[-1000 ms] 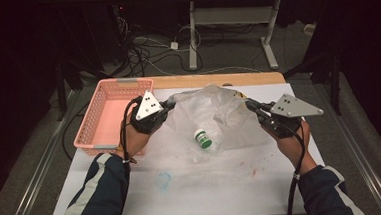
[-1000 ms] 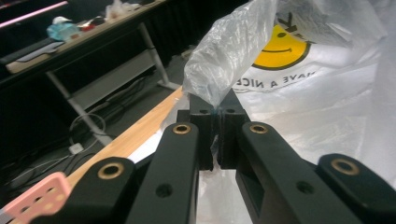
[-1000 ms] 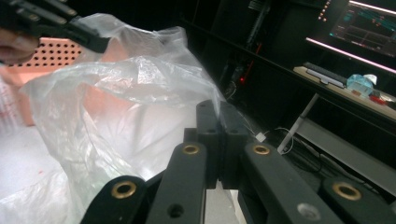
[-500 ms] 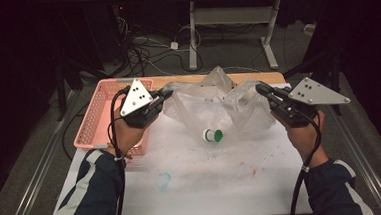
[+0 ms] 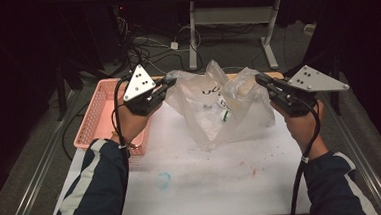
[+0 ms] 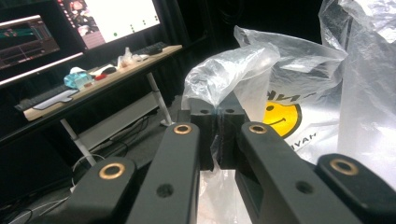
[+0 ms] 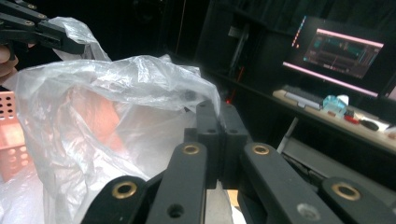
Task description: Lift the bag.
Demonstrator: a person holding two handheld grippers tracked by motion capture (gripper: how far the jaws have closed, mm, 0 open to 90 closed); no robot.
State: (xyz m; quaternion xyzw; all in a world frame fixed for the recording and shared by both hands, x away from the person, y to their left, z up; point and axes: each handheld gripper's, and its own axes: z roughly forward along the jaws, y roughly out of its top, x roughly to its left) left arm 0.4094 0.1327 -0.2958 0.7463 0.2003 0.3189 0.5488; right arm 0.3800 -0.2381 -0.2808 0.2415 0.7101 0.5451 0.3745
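I have the clear plastic bag (image 5: pixel 219 111) lifted above the desk (image 5: pixel 207 171), the left gripper (image 5: pixel 166 85) and right gripper (image 5: pixel 260 78) each with jaws pinched tight on a top edge. A green-capped bottle (image 5: pixel 224 114) hangs inside. I judge this the carrying step; next I must move both hands evenly toward the pink basket (image 5: pixel 96 118).

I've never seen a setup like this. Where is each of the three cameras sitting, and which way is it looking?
High view: above the person's side, looking forward and down at the table; shows both forearms, left gripper, right gripper, plastic bag and pink basket.
Left gripper view: rides on the left gripper, looking along its jaws at the bag, with desk beyond.
Right gripper view: rides on the right gripper, facing the bag; the other gripper is at top left.
Shared: all three show the bag pinched at both sides.
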